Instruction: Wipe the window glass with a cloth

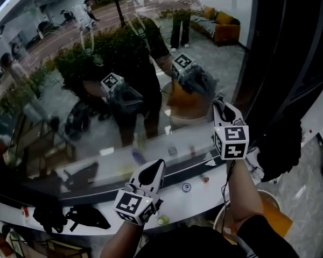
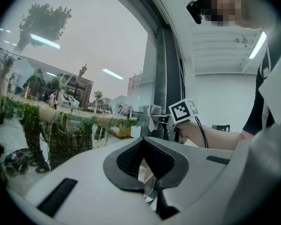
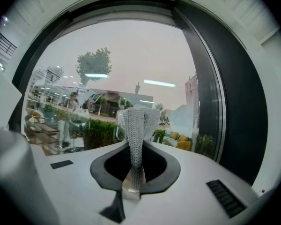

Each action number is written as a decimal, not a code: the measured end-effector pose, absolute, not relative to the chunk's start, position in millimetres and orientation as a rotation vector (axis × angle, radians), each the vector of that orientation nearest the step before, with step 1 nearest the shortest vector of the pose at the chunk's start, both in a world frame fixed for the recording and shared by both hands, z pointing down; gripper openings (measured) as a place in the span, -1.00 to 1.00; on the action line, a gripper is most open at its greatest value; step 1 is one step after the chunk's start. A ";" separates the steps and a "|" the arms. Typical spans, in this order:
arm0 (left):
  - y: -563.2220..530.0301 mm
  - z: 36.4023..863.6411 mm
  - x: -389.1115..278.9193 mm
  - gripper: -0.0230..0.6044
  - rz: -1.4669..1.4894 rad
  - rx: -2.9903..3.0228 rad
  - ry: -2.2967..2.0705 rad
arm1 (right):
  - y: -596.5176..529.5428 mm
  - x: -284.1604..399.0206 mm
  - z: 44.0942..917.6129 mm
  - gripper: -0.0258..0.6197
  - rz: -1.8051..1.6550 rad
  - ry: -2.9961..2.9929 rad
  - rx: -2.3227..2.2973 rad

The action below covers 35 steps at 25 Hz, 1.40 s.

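Observation:
The window glass (image 1: 97,90) fills most of the head view and is full of reflections. My right gripper (image 1: 219,102) is raised close to the pane near its right edge. In the right gripper view the right gripper (image 3: 133,184) is shut on a grey mesh cloth (image 3: 138,130), which stands up in a fold toward the glass (image 3: 131,69). My left gripper (image 1: 157,165) is lower, over the sill, with its jaws together and nothing between them. The left gripper view shows the left gripper (image 2: 147,182) shut, and the cloth (image 2: 154,117) at the pane ahead of the right gripper's marker cube (image 2: 183,110).
A white sill (image 1: 226,179) runs under the glass with a small round cap (image 1: 186,187) and dark items (image 1: 86,216) on it. The dark window frame (image 1: 274,63) stands right of the pane. A black bundle (image 1: 280,144) and an orange container (image 1: 274,219) sit lower right.

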<state>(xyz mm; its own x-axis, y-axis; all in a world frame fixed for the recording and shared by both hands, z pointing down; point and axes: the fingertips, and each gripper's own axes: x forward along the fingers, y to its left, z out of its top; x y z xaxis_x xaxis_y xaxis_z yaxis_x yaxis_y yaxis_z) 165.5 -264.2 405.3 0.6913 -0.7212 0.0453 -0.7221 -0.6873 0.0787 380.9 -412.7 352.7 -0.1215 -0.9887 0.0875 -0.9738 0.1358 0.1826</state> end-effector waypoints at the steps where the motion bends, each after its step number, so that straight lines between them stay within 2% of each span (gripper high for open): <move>1: -263.4 405.6 165.6 -0.91 0.016 2.804 -1.202 | -412.3 381.2 352.6 -0.76 -0.119 -2.220 1.947; 18: -247.0 403.5 156.8 -0.91 0.022 2.784 -1.270 | -403.3 372.7 352.5 -0.76 -0.095 -2.291 1.926; 29: -230.8 398.5 127.2 -0.91 0.025 2.742 -1.359 | -327.0 265.5 377.0 -0.76 -0.049 -2.528 1.629; 35: -231.2 388.3 110.2 -0.91 0.013 2.759 -1.383 | -315.7 232.9 373.8 -0.76 -0.059 -2.582 1.563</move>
<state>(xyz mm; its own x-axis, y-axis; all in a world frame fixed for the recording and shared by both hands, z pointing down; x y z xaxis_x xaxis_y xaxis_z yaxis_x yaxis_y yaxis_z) 110.2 -231.2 388.3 0.5986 -0.8004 0.0323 -0.8009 -0.5971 0.0456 232.9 -315.7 373.8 -0.4582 -0.8848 0.0847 -0.8800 0.4650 0.0967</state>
